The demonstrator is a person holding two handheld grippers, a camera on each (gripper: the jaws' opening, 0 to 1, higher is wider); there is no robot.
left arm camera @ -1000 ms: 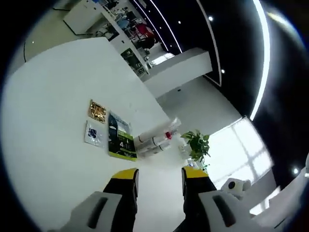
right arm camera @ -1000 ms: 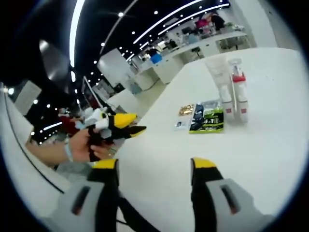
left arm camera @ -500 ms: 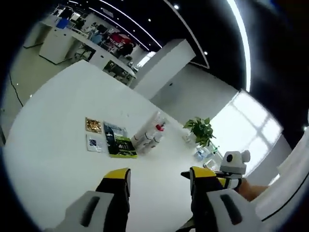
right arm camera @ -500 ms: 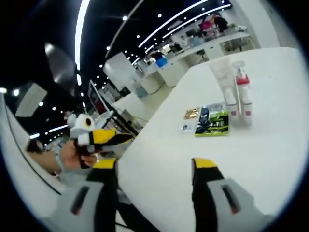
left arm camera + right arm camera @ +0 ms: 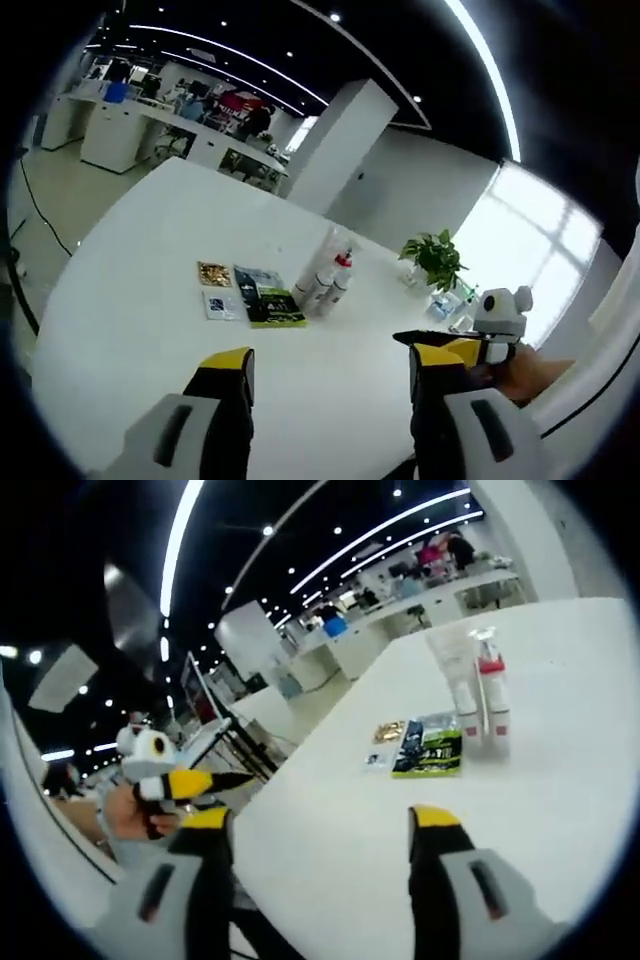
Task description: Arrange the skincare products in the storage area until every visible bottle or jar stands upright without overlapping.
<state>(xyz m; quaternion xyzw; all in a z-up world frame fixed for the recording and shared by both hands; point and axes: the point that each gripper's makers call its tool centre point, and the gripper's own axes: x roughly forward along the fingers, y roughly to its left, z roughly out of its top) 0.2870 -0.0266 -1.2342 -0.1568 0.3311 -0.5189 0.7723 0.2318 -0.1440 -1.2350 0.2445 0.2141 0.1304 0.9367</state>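
On the white table (image 5: 130,330) a white tube (image 5: 318,268) and a bottle with a red collar (image 5: 340,276) lie side by side, with several flat sachets (image 5: 262,296) just left of them. The right gripper view has the same tube (image 5: 455,670), bottle (image 5: 493,688) and sachets (image 5: 430,748) farther up the table. My left gripper (image 5: 330,358) hangs open over the near table, well short of the products. My right gripper (image 5: 320,818) is open too, nothing between its jaws. Each gripper appears in the other's view, hand-held: right gripper (image 5: 468,346), left gripper (image 5: 178,780).
A potted plant (image 5: 438,260) stands past the table's far edge. White counters (image 5: 110,130) and a wide pillar (image 5: 335,150) lie beyond. The table's edge (image 5: 300,740) runs diagonally, with the floor and desks behind it.
Both cameras have shifted and the left view has rolled level, so the whole scene slid. The products lie where they were. Both grippers stay open.
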